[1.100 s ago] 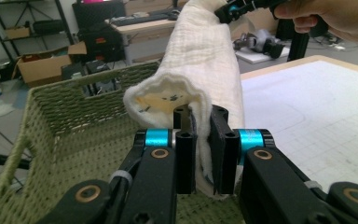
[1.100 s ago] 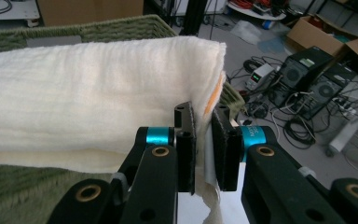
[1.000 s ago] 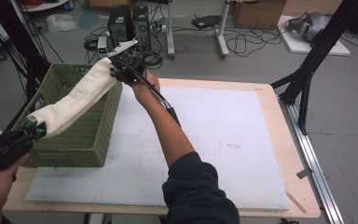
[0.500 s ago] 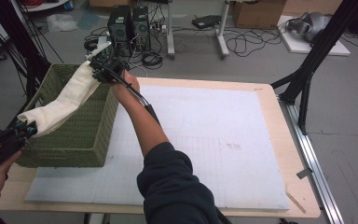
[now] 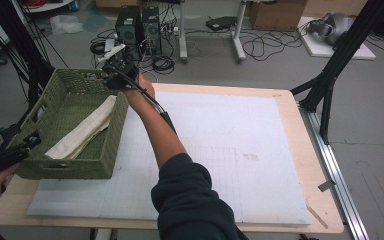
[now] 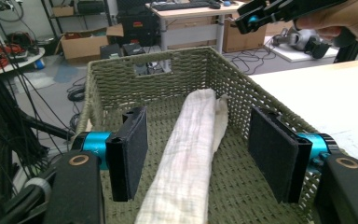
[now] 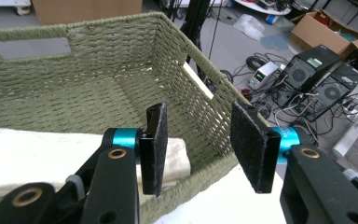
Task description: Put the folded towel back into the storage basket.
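Rolled cream towel (image 5: 82,132) lay lengthwise inside green woven basket (image 5: 111,150), released. Left tool (image 6: 205,161) and right tool (image 7: 205,148) had just been opening, jaws apart, nothing gripped. Placement judged done; both hovered at basket ends.

Basket (image 5: 70,167): olive-green woven weave. Cloth (image 6: 191,154): cream-white with a fine crinkled texture, rolled; mat (image 5: 240,150): white with a faint grid, on a pale wooden table (image 5: 325,220). Left gripper (image 6: 200,158) and right gripper (image 7: 198,142): black pads, teal collars.
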`<state>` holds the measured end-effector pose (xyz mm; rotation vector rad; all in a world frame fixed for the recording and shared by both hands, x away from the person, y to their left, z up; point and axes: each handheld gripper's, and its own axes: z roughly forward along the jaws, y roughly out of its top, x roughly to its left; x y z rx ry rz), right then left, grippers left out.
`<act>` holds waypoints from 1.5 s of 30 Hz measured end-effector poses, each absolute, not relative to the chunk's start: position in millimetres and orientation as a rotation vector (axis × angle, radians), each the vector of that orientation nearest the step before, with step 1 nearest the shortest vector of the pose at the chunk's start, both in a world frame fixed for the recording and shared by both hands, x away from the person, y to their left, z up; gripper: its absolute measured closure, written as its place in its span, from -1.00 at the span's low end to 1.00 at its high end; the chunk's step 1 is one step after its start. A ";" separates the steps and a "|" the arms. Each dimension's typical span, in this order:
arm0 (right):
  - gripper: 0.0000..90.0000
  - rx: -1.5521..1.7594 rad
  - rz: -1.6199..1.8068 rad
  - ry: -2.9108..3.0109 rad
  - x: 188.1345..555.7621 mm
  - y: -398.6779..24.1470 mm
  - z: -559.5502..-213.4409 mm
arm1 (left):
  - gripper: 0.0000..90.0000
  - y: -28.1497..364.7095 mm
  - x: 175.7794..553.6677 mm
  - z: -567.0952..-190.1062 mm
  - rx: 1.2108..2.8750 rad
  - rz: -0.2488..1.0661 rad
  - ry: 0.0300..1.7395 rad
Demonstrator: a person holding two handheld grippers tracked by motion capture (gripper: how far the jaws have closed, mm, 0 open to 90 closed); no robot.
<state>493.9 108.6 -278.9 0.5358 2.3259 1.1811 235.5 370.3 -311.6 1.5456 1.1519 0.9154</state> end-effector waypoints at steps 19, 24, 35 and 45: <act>-0.51 0.648 1.307 2.263 467.0 -13.7 -280.2 | -0.51 306.9 257.1 -315.6 1.534 0.723 1.025; -0.57 0.661 1.287 2.255 452.3 -54.3 -285.0 | -0.51 279.9 265.4 -316.2 1.553 0.671 0.963; -0.73 0.829 1.295 2.175 415.1 -158.5 -298.4 | -0.51 213.0 289.3 -323.4 1.605 0.558 0.872; -0.75 0.927 1.282 2.133 379.6 -226.2 -310.9 | -0.51 163.6 302.1 -333.3 1.651 0.491 0.801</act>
